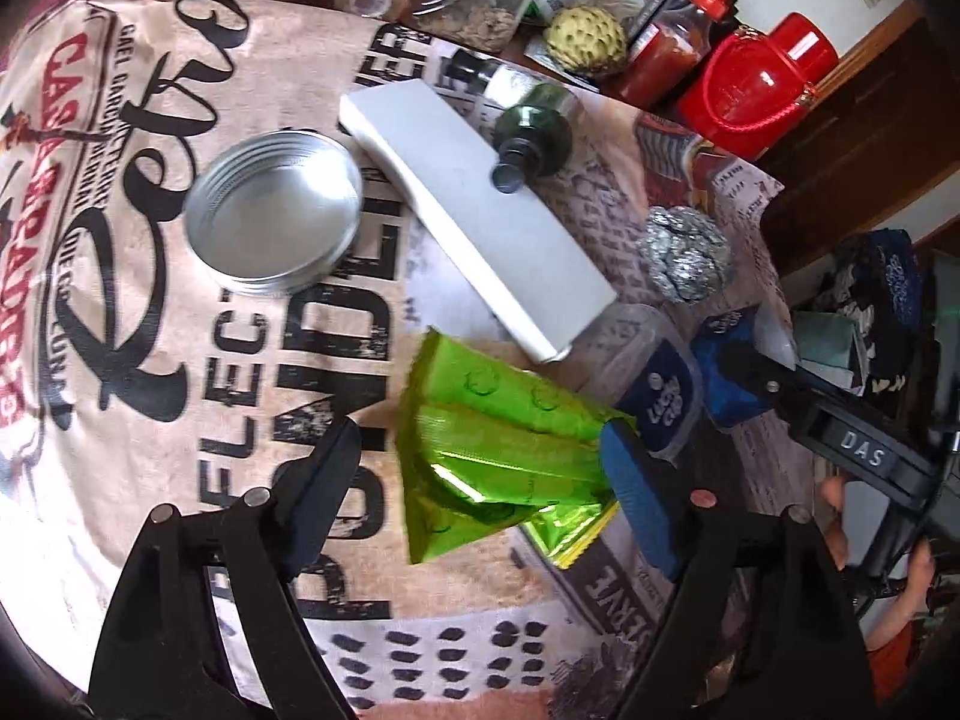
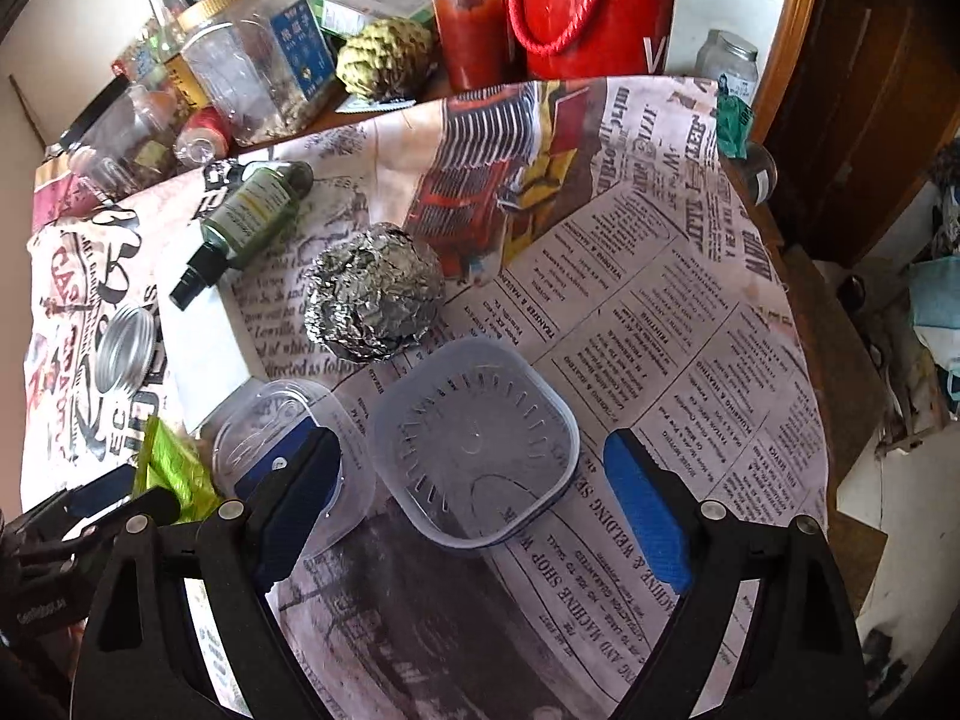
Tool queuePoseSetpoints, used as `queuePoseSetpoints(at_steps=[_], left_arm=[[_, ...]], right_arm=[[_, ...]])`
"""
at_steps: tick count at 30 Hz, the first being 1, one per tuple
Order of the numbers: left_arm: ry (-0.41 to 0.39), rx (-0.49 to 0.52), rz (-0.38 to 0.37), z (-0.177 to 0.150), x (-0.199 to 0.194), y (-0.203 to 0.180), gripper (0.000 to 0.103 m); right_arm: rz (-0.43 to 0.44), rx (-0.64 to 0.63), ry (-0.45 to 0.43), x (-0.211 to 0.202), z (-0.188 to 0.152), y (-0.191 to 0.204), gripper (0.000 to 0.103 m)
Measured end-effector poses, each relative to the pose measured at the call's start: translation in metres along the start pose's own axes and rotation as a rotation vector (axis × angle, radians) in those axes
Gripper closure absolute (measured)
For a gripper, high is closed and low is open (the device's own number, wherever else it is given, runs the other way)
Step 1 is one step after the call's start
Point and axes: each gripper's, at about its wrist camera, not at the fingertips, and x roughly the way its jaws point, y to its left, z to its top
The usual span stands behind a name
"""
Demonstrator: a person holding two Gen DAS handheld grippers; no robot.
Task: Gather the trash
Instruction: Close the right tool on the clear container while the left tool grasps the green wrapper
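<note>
Several trash items are left on the tabletop (image 2: 690,324): a green wrapper (image 1: 480,450) is straddled by the spread left hand-held gripper (image 1: 480,480), a plastic tub (image 2: 474,450) by the spread right hand-held gripper (image 2: 480,480).

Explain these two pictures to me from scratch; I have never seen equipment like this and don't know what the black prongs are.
The black prongs are two-finger grippers, one held in each of a person's hands. Each picture comes from a camera on one gripper, looking forward along its fingers. In the left-hand view, the left gripper is open around a shiny green wrapper, which it does not yet pinch. In the right-hand view, the right gripper hangs open over a clear plastic tub and holds nothing. On the printed tablecloth also lie a foil ball, a dark green bottle, a metal lid and a white box.
</note>
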Motion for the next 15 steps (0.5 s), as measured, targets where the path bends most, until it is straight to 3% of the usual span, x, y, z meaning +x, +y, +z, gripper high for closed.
queuePoseSetpoints(at_steps=[2,4,8,15], left_arm=[[0.002,0.023,0.013,0.001,0.002,-0.006,0.034],[0.005,0.038,0.024,0.002,0.004,-0.01,0.043],[0.026,0.039,0.032,0.003,0.007,-0.012,0.079],[0.013,0.037,0.055,0.005,-0.006,-0.015,0.102]], right_arm=[[0.0,0.004,-0.009,0.0,-0.001,0.0,0.023],[-0.002,-0.005,-0.01,0.0,-0.002,0.001,0.036],[-0.012,-0.012,-0.009,0.0,-0.003,0.001,0.036],[0.013,-0.023,-0.047,-0.021,-0.002,-0.002,0.037]])
